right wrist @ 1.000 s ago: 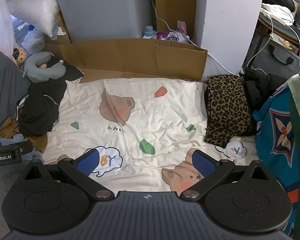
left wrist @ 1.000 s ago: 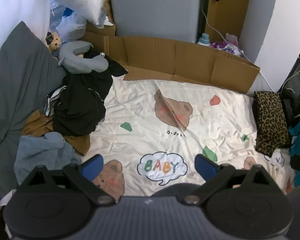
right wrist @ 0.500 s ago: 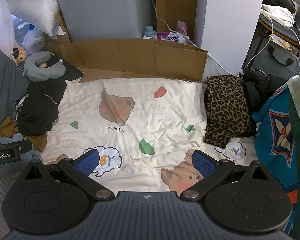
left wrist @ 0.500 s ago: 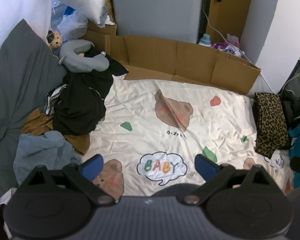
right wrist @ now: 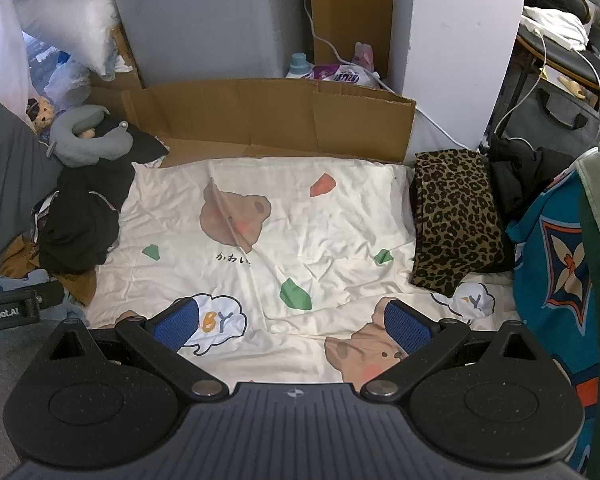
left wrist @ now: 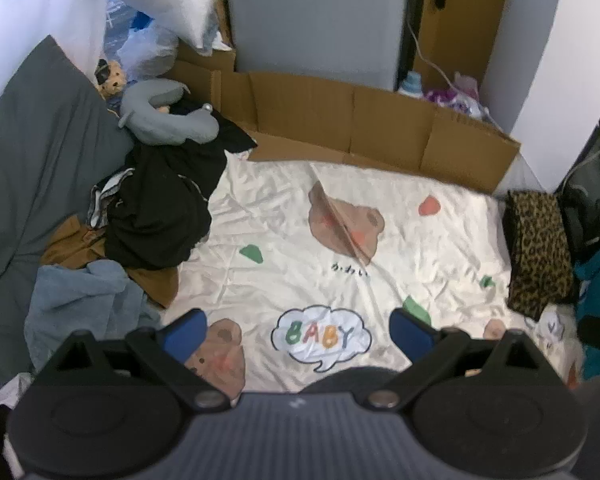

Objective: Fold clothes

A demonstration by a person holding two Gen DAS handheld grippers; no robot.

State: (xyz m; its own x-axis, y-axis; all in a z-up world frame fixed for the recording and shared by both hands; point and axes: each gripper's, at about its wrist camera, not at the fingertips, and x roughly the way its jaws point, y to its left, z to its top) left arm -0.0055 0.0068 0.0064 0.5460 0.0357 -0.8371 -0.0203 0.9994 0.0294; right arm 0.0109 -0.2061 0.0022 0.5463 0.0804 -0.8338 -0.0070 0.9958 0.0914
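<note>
Both the left gripper (left wrist: 298, 330) and right gripper (right wrist: 294, 320) hovered spread wide above the cream sheet (right wrist: 332, 216). A folded leopard-print garment (right wrist: 456, 220) lay on the sheet's right edge.

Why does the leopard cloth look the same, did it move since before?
No. The leopard-print cloth still lies folded at the bear sheet's right edge, just below the cardboard wall's end, as one second earlier. Only the camera drifts slightly.

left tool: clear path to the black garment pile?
Probably yes. The left tool is open and empty, and the black garment lies on top of the pile ahead to its left, with nothing covering it.
</note>
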